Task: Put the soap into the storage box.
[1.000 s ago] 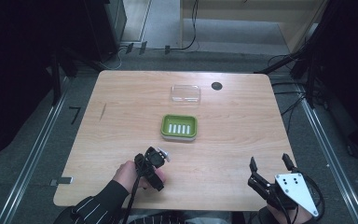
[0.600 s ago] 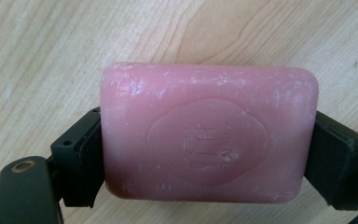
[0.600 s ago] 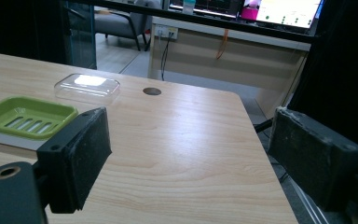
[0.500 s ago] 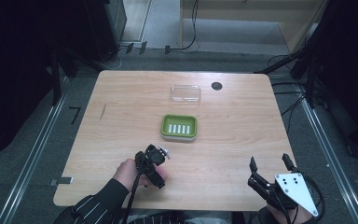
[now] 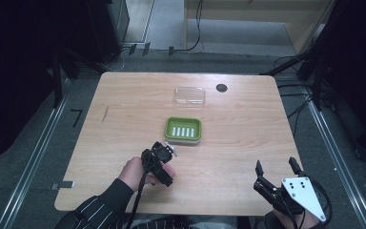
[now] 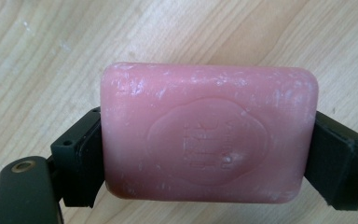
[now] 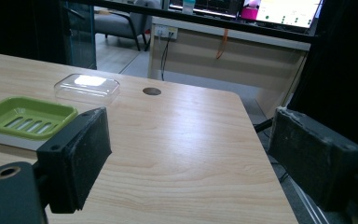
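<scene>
A pink soap bar [image 6: 208, 138] with a stamped oval seal is clamped across its short ends between the two black jaws of my left gripper [image 6: 205, 154], just above the wooden table. In the high view that left gripper [image 5: 159, 162] sits at the table's near middle, just short of a green slotted soap dish [image 5: 183, 129]. My right gripper [image 5: 276, 167] hovers at the near right edge, open and holding nothing. The right gripper view looks between its wide-apart pads [image 7: 86, 149] toward the green dish [image 7: 25, 116] at the left.
A clear plastic lid [image 5: 189, 95] lies beyond the dish, with a small black round hole [image 5: 221, 88] in the tabletop to its right. Both show in the right gripper view, the lid [image 7: 87, 87] and the hole [image 7: 152, 91]. Bare wood spreads on the right half.
My left gripper has shifted slightly toward the green dish with the soap still in it. The right gripper has stayed where it was.
</scene>
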A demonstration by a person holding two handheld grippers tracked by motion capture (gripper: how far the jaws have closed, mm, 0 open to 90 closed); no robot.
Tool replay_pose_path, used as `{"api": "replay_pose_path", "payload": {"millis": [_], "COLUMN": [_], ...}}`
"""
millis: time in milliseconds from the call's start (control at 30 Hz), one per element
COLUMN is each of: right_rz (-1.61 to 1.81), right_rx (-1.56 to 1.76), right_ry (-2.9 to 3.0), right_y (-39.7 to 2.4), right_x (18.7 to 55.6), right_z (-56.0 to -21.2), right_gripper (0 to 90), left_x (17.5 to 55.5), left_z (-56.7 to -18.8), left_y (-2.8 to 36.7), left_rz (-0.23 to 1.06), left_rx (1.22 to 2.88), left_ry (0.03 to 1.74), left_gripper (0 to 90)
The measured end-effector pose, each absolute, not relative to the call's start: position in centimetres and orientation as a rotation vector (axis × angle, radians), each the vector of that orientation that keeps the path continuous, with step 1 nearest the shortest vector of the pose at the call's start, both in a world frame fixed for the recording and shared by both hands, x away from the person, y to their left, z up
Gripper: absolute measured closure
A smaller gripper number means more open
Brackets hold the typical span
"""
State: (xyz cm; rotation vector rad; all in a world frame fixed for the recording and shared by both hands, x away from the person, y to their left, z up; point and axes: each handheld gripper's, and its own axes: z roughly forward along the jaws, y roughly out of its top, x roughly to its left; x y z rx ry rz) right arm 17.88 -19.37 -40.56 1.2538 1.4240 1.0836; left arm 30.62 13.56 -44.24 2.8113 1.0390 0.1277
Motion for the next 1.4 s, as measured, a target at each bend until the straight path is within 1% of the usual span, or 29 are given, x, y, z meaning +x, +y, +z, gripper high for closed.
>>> {"api": "replay_pose_path", "payload": {"millis": [233,633,1400], "right_rz": [1.083,1.086,1.084], "right_rx": [1.252,1.253,1.255], "right_ry": [1.426,1.427,1.425], "right_y": [-19.3,-19.3,-19.4], "right_x": [17.9,17.9,17.9], "right_z": [-40.6,-40.6,-40.6], "right_gripper": [12.7,12.7,12.7], "left_x": [31.1,32.3,34.0], "left_z": [-43.9,-43.5,-42.4], "left_y": [13.4,12.0,11.2], "left_rz": [0.138,0.167,0.209], "left_rx": [2.793,2.772,2.726], "left_ry": [1.045,1.05,1.05], "left_gripper": [13.4,13.4,13.5]}}
